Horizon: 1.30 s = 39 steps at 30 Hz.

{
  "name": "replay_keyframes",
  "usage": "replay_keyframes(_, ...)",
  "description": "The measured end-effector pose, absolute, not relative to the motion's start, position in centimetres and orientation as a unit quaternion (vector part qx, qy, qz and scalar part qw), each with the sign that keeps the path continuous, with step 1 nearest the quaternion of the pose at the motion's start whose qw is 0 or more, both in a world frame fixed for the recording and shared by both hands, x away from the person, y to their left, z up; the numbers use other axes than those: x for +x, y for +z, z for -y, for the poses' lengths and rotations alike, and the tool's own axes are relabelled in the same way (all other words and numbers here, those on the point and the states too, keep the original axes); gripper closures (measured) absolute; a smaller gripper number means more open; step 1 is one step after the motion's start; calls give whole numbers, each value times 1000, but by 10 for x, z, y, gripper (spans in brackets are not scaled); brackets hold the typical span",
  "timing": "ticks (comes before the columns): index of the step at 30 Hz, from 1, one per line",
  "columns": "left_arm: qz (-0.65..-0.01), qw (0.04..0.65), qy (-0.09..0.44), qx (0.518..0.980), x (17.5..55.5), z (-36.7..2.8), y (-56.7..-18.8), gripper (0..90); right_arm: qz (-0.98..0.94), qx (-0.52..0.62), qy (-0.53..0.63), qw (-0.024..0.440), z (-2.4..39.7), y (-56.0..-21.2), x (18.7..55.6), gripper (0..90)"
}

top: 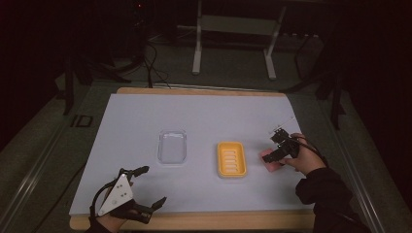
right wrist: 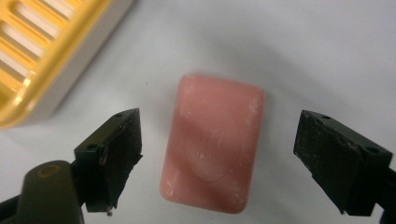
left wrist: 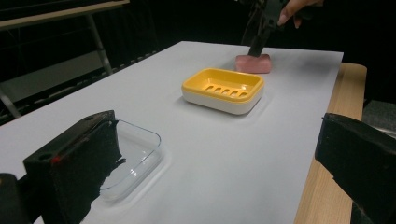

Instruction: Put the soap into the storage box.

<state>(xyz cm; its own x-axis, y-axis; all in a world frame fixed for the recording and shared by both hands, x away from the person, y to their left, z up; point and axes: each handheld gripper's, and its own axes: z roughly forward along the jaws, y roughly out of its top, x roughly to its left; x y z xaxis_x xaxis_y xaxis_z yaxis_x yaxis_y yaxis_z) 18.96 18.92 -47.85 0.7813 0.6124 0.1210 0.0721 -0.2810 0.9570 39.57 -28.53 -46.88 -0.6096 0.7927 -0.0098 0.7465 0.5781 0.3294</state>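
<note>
A pink bar of soap [right wrist: 214,142] lies flat on the white table cover, just right of the yellow soap dish [top: 231,158]. My right gripper [right wrist: 219,161] hangs open right over the bar, one jaw on each side and neither touching it. In the high view the soap [top: 267,158] peeks out under that right gripper [top: 278,145]. From the left gripper view, the soap [left wrist: 252,63] sits beyond the yellow dish [left wrist: 223,89]. My left gripper [top: 148,187] rests open near the front left edge, holding nothing.
A clear plastic lid or tray [top: 172,146] lies left of the yellow dish, close to my left jaw in the left gripper view [left wrist: 135,158]. The wooden table edge [top: 194,221] runs along the front. A metal stand [top: 233,29] is beyond the table.
</note>
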Motion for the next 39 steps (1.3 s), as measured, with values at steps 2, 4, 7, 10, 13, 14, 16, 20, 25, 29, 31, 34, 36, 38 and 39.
replay_keyframes(2, -224, 555, 243, 763, 190, -189, -479, 6, -883, 441, 143, 76, 286, -473, 397, 152)
replay_keyframes(4, -224, 555, 245, 763, 189, -189, -479, 6, -881, 447, 137, 74, 287, -479, 398, 166)
replay_keyframes(7, -225, 556, 246, 761, 189, -189, -478, 6, -880, 450, 135, 72, 288, -484, 398, 178)
replay_keyframes(10, -225, 556, 246, 761, 190, -189, -478, 6, -881, 449, 131, 70, 287, -487, 399, 183)
replay_keyframes(13, -225, 556, 246, 761, 189, -189, -478, 6, -878, 456, 126, 68, 286, -492, 399, 233)
replay_keyframes(14, -225, 556, 246, 762, 189, -189, -478, 6, -878, 458, 124, 68, 286, -493, 399, 243)
replay_keyframes(16, -225, 556, 247, 761, 189, -189, -478, 6, -877, 460, 121, 67, 286, -494, 399, 244)
replay_keyframes(20, -225, 556, 246, 761, 189, -189, -478, 6, -877, 465, 111, 59, 284, -499, 398, 320)
replay_keyframes(25, -225, 556, 246, 762, 189, -189, -478, 6, -875, 468, 103, 64, 279, -501, 397, 348)
replay_keyframes(29, -223, 555, 245, 763, 189, -189, -478, 6, -863, 489, 99, 72, 277, -501, 395, 369)
replay_keyframes(31, -223, 555, 245, 763, 189, -189, -478, 6, -856, 503, 97, 73, 276, -501, 394, 374)
replay_keyframes(34, -224, 555, 245, 763, 189, -189, -478, 6, -848, 515, 93, 80, 274, -500, 392, 375)
replay_keyframes(36, -225, 556, 245, 762, 189, -189, -478, 6, -841, 527, 83, 94, 270, -499, 389, 376)
replay_keyframes(38, -224, 555, 245, 763, 190, -189, -479, 6, -839, 530, 75, 103, 267, -498, 386, 376)
replay_keyframes(39, -224, 555, 245, 763, 190, -189, -479, 6, -834, 537, 79, 100, 266, -497, 386, 377)
